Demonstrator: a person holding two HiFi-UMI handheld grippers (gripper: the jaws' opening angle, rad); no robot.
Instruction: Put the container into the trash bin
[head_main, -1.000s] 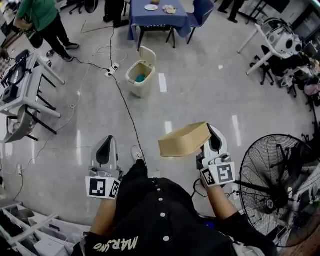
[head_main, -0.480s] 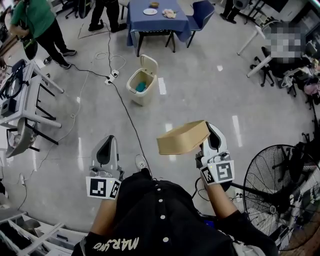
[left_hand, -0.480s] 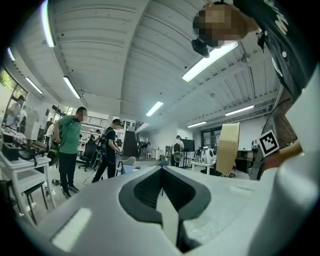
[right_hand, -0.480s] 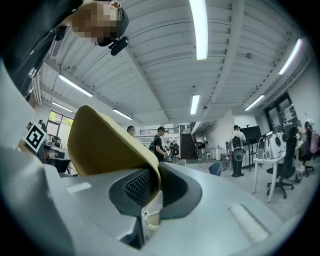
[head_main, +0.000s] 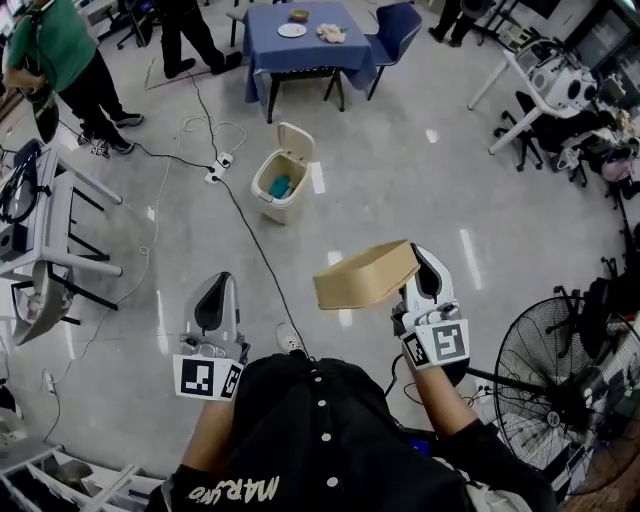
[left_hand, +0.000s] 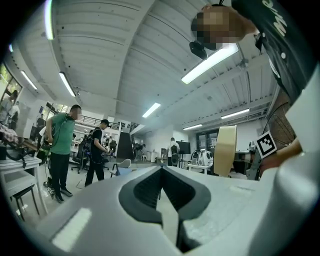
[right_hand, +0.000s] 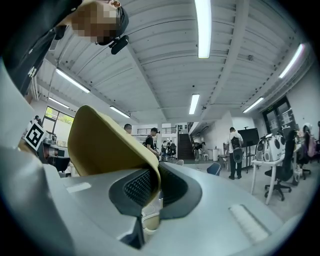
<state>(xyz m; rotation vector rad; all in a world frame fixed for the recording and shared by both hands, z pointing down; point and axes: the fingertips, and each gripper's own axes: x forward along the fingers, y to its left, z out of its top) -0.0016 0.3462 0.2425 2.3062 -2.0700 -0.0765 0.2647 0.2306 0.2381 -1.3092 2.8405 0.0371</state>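
Container (head_main: 365, 275), tan, open-topped, pinched by one wall between the closed fingers of the right gripper (head_main: 427, 266), body jutting to their left; left gripper (head_main: 215, 292) closed on nothing. Pickup done, drop not yet; trash bin (head_main: 280, 188), lid up, sits well ahead of both fingertips. Black cable (head_main: 255, 240) crosses the floor between fingers and bin; fan (head_main: 560, 385) stands right of the right fingers, off the path.

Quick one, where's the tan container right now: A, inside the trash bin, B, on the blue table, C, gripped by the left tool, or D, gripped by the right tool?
D: the right tool is shut on the wall of the container, short of the open trash bin; the left tool is shut, empty.
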